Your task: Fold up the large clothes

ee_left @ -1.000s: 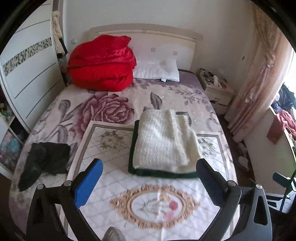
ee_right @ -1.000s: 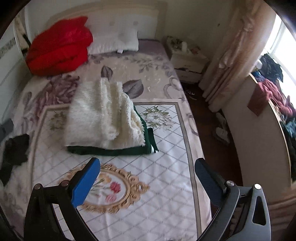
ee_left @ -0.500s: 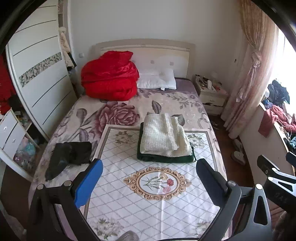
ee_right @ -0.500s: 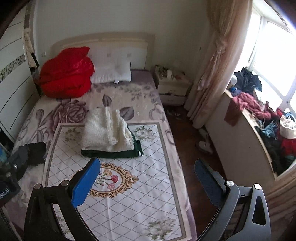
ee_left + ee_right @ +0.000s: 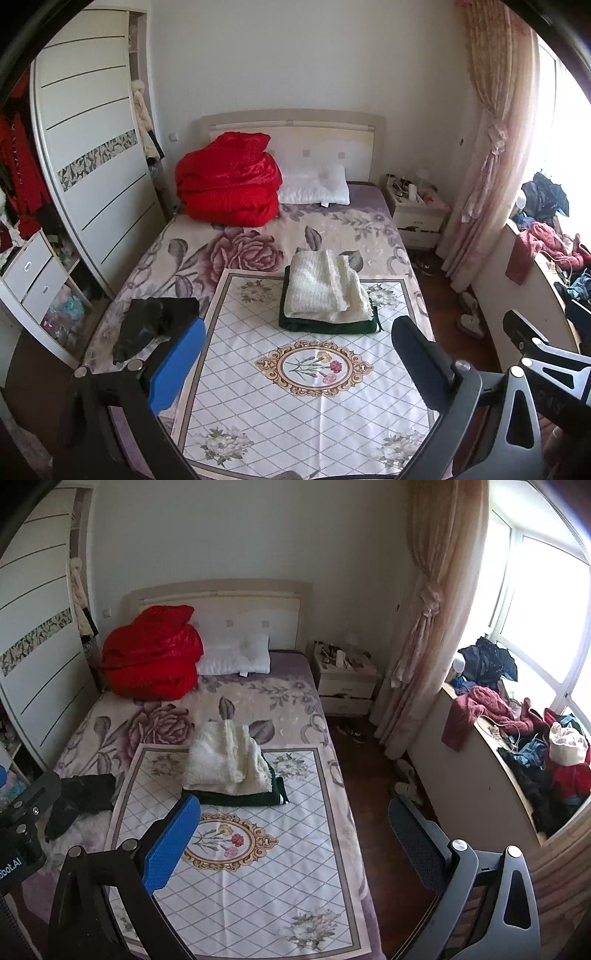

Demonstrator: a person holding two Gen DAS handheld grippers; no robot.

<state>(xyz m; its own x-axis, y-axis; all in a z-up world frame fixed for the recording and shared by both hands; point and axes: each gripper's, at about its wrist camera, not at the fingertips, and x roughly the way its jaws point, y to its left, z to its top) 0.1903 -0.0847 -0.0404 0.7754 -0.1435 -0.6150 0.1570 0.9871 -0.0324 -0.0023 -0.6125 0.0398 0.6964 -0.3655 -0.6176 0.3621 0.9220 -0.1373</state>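
A folded cream fleece garment (image 5: 325,290) (image 5: 225,762) lies on top of a folded dark green garment (image 5: 328,326) (image 5: 240,797), stacked in the middle of the bed on a white diamond-patterned mat (image 5: 306,406) (image 5: 251,867). A crumpled black garment (image 5: 155,325) (image 5: 79,797) lies at the bed's left edge. My left gripper (image 5: 295,347) is open and empty, well back from the stack near the foot of the bed. My right gripper (image 5: 293,825) is also open and empty, held back from the bed in the same way.
A red quilt (image 5: 229,184) and white pillow (image 5: 317,186) sit at the headboard. A wardrobe (image 5: 92,173) stands left. A nightstand (image 5: 417,212), a curtain (image 5: 424,627) and a window ledge piled with clothes (image 5: 532,746) are on the right. Shoes (image 5: 406,786) lie on the dark floor.
Both grippers have pulled back and risen away from the folded stack, so the whole bed and room now show. Both stayed open and empty.
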